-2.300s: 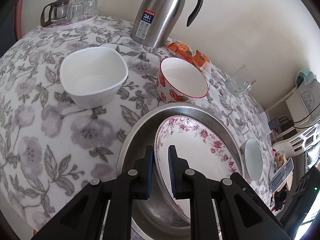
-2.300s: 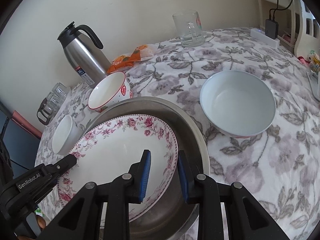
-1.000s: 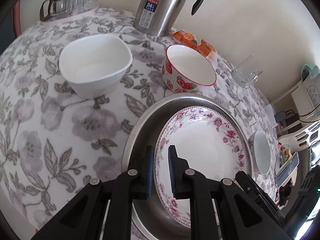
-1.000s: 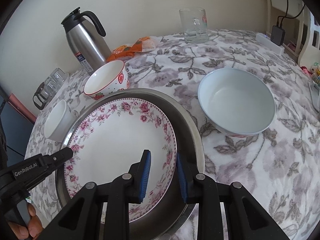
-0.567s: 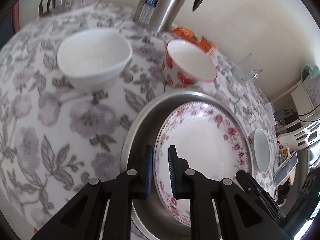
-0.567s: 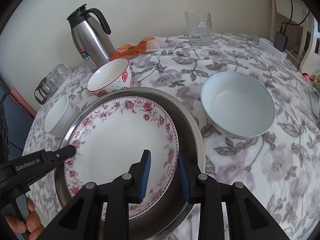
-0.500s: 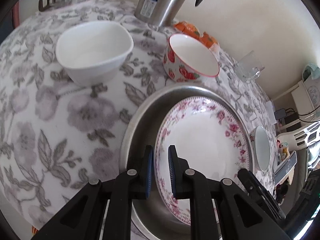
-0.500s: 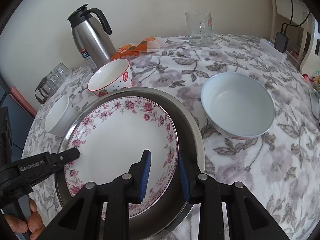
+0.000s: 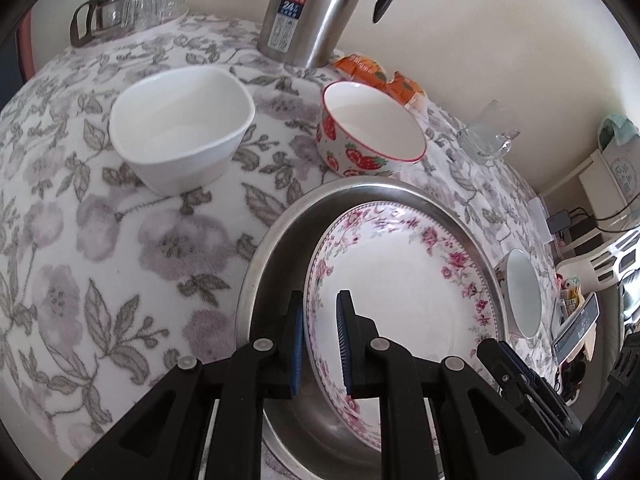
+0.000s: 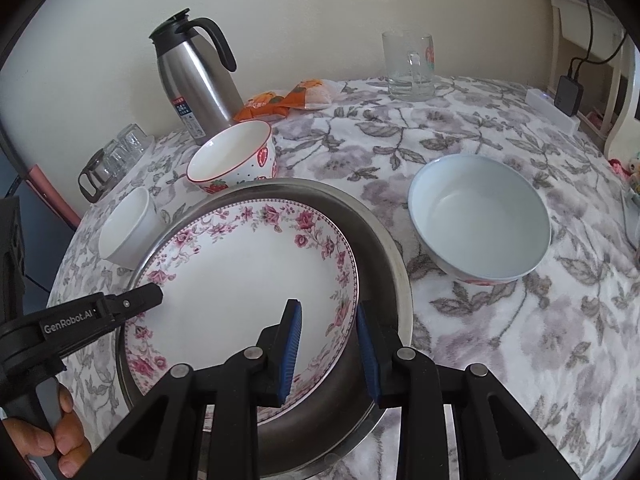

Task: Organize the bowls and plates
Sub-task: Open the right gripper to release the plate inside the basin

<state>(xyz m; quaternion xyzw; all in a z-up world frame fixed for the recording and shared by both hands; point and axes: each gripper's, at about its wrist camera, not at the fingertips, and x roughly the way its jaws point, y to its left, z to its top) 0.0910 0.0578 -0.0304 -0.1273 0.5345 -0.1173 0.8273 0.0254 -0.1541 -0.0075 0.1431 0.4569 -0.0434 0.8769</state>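
Note:
A white plate with a pink flower rim lies inside a wide steel basin. My left gripper straddles the plate's near rim, jaws a little apart with a small gap round the rim; it also shows in the right wrist view. My right gripper straddles the plate's opposite rim, jaws clearly apart and not touching it. A strawberry bowl, a white squarish bowl and a pale blue bowl stand around the basin.
A steel thermos jug, orange snack packets and a glass mug stand at the back. Small glasses on a tray are at the far left. A flowered cloth covers the table.
The plate went from tilted down to lying in the basin. Both grippers' jaws have opened slightly round its rim. Both cameras have pulled back a little.

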